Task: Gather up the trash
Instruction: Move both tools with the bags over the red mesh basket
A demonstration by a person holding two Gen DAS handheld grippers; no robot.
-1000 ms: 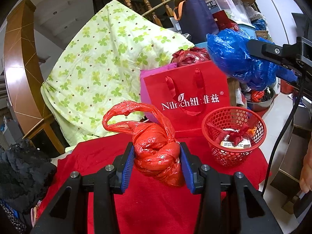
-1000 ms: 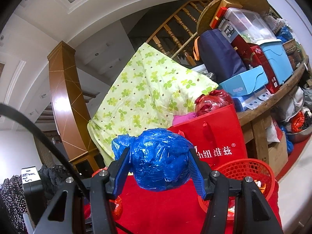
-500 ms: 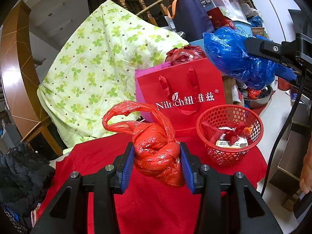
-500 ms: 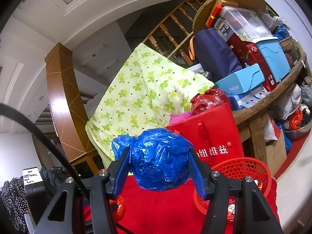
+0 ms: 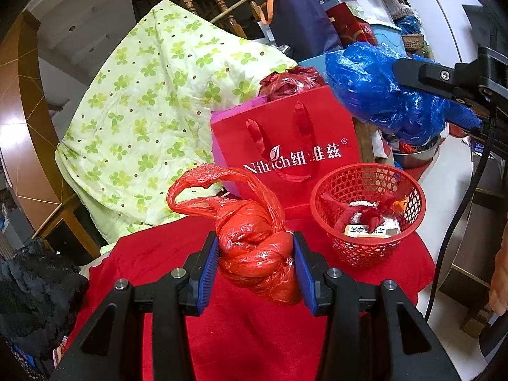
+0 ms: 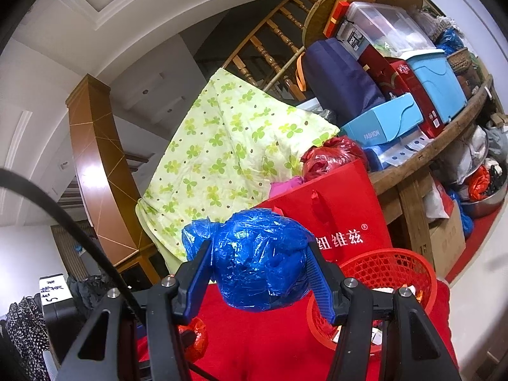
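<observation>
My left gripper [image 5: 255, 265] is shut on a knotted red plastic bag [image 5: 254, 247] and holds it above the red cloth [image 5: 247, 343]. My right gripper [image 6: 260, 270] is shut on a crumpled blue plastic bag [image 6: 260, 260], held high; that bag also shows in the left wrist view [image 5: 377, 92] at upper right. A red mesh basket [image 5: 368, 216] with wrappers and a small box inside stands on the cloth, right of the red bag. In the right wrist view the basket [image 6: 390, 273] sits below and right of the blue bag.
A red paper gift bag [image 5: 285, 155] stands behind the basket with a pink bag and a red plastic bag in it. A green floral quilt [image 5: 152, 108] leans at left. Stacked boxes and bins [image 6: 397, 79] fill a round wooden table at right. Black clothing [image 5: 28, 301] lies at left.
Both grippers have risen and tilted a little, so the basket and gift bag sit lower in the views. Both bags stay held.
</observation>
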